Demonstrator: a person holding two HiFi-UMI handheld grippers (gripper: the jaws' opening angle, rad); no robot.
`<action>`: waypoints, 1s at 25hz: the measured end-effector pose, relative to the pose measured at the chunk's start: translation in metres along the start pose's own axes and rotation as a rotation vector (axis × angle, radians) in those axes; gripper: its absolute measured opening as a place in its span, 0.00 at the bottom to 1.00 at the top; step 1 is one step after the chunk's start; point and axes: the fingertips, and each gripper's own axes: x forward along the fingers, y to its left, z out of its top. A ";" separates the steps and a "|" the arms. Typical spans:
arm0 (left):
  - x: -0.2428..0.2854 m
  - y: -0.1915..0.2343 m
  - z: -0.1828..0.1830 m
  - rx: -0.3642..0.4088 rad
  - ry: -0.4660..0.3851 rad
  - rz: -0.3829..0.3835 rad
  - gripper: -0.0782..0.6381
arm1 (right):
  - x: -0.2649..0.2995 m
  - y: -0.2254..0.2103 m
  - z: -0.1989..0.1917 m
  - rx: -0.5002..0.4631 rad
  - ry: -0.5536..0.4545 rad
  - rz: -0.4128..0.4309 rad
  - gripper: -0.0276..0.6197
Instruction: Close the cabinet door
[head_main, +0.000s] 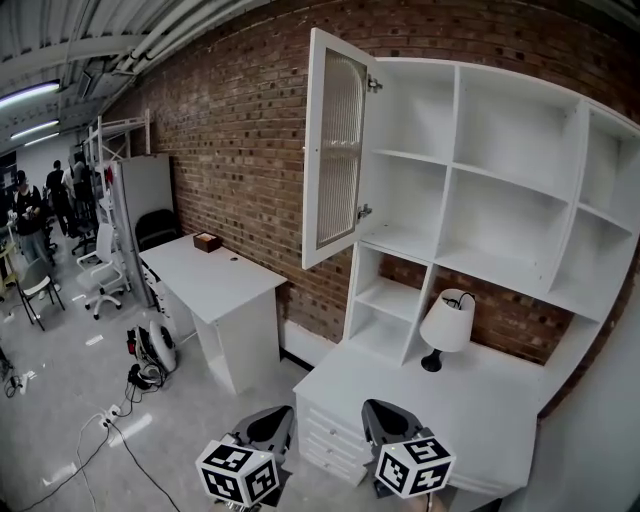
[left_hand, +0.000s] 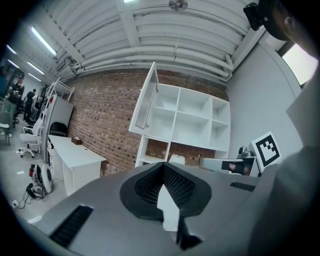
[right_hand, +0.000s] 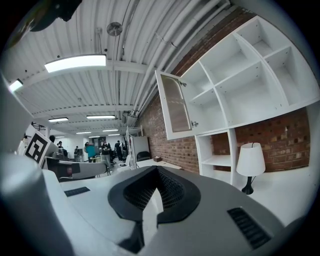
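1. Both tongs were clenched on nothing. The left gripper (head_main: 265, 428) and the right gripper (head_main: 390, 420) hung low by the front of the desk (head_main: 345, 385), and each gripper's own view showed the pads pressed together with nothing between them. The cabinet door (head_main: 335, 150) stood swung wide out from the top-left compartment of the shelf unit (head_main: 455, 165), high above both grippers and well apart from them.
2. The door's middle looked like a ribbed glass panel. I judged that a hard, closed tip pressed there could skid or crack it, so the white frame seemed the safer place to push.
3. Contact close to the hinges (head_main: 372, 85) would have given poor leverage and strained them. The free edge, on the side away from the shelves, was the better target.
4. The lamp (head_main: 447, 325) stood on the desk under the shelves, in front of the right gripper. Its thin stem and broad shade made it look easy to tip, and a careless reach upward could have clipped it.
5. I could see no catch, so a hard shove might have bounced the door back open.
6. The desk lay between the grippers and the shelves, so a low reach risked striking its edge.
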 end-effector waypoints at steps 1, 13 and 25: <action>0.001 0.004 0.000 -0.003 0.001 0.003 0.12 | 0.004 0.001 0.000 -0.001 0.003 0.003 0.08; 0.051 0.064 0.013 0.002 0.012 0.052 0.12 | 0.092 -0.018 0.010 0.014 0.008 0.044 0.08; 0.160 0.115 0.045 0.013 0.005 0.076 0.12 | 0.204 -0.079 0.046 0.017 -0.005 0.079 0.08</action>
